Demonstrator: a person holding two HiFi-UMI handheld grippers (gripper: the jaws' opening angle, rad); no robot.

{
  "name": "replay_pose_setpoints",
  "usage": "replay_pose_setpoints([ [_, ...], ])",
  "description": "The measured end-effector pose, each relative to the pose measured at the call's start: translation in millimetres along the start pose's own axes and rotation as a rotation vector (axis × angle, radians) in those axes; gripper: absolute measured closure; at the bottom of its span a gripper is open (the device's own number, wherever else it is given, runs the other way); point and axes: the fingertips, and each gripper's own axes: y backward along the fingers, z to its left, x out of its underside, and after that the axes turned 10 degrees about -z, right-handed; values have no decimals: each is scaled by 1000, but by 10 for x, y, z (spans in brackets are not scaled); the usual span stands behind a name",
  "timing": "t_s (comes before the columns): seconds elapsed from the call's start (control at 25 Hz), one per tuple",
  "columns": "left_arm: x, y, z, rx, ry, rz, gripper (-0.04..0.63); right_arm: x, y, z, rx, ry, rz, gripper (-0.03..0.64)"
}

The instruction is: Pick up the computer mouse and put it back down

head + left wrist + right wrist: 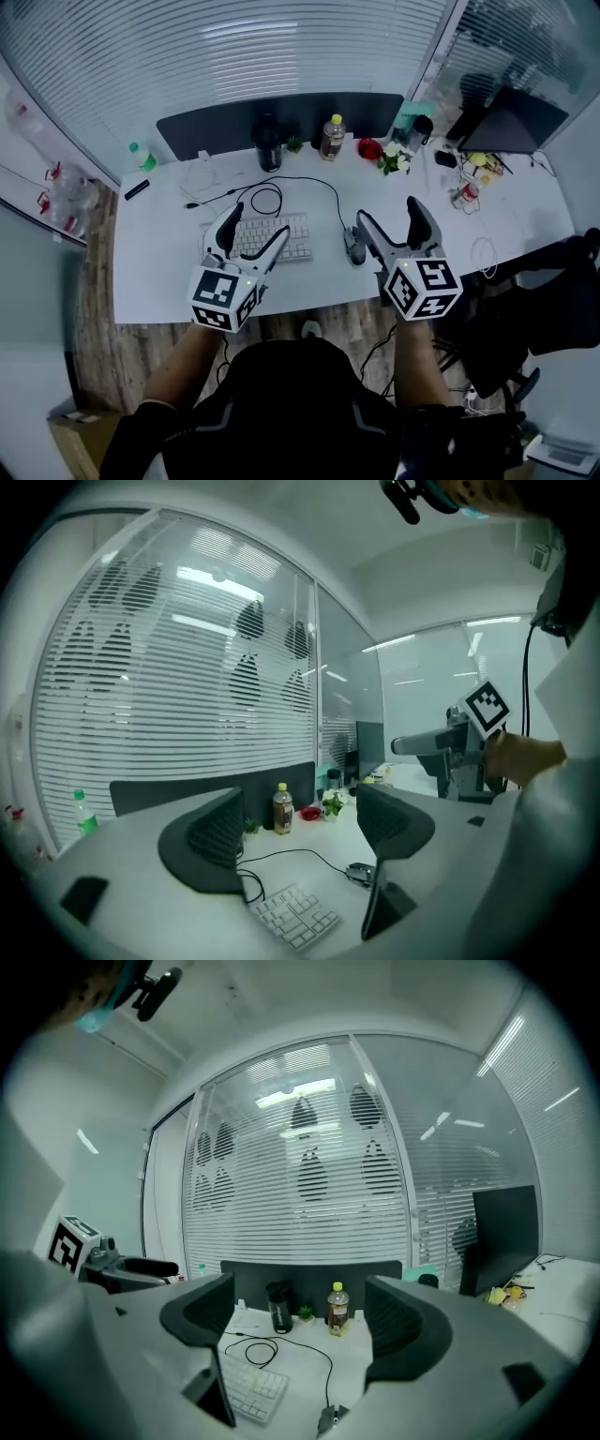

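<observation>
Hovering our left gripper [261,220] and right gripper [386,214] over the white table [169,272], both with jaws spread wide and empty, we judge nothing done: the dark wired computer mouse [354,247] lies just below the right jaws, yet to be lifted and replaced.
</observation>
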Motion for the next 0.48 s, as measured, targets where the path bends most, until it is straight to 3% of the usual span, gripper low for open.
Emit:
replay_pose_setpoints([
  [0.2, 285, -325, -62, -22, 58, 62, 222, 324, -203, -228, -43, -32, 57, 193],
  [0.48, 835, -528, -148, 12, 35, 150, 222, 983, -309, -402, -17, -117, 168, 209],
])
